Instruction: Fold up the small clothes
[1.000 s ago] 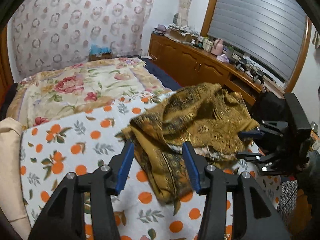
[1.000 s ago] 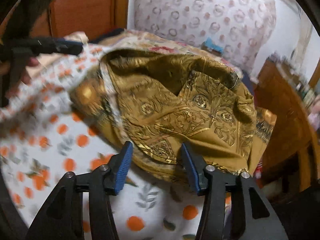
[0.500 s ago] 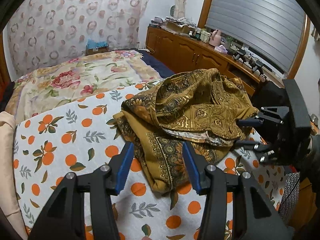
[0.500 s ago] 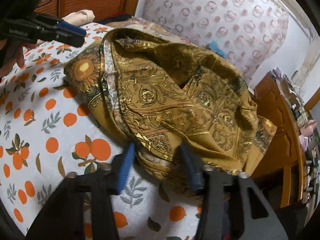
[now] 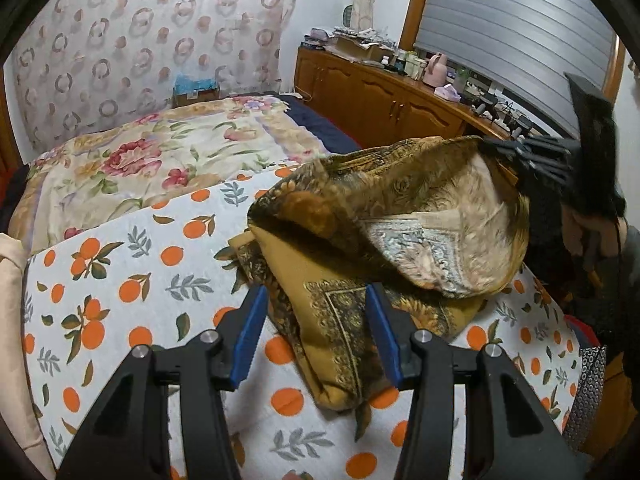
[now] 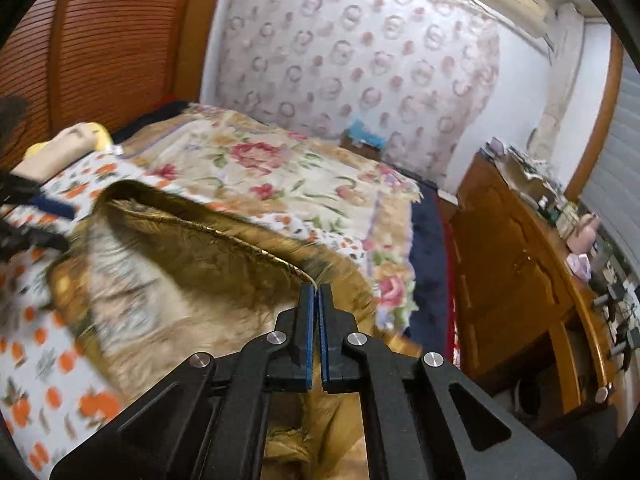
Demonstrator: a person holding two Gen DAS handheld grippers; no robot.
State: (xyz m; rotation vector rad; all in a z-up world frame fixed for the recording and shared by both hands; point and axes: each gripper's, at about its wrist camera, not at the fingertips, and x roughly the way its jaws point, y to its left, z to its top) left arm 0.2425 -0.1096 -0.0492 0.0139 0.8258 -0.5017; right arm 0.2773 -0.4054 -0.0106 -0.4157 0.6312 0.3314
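A brown and gold patterned garment [image 5: 360, 248] lies crumpled on the orange-print sheet [image 5: 120, 288]. My left gripper [image 5: 316, 332] is open, its blue pads on either side of the garment's near folded edge. My right gripper [image 6: 315, 312] is shut on the garment's edge [image 6: 240, 240] and holds it lifted, so the pale inside shows. In the left wrist view the right gripper [image 5: 532, 156] is at the garment's raised far right edge, blurred. The left gripper [image 6: 36, 216] shows at the left edge of the right wrist view.
A floral quilt [image 5: 160, 160] covers the far part of the bed. A wooden sideboard [image 5: 380, 96] with clutter runs along the right under a shuttered window. A beige folded cloth [image 5: 12, 320] lies at the left. A patterned curtain [image 6: 360, 48] hangs behind.
My right gripper has shut on the garment's edge and lifted it, turning the pale inside up. My left gripper has stayed open over the near fold.
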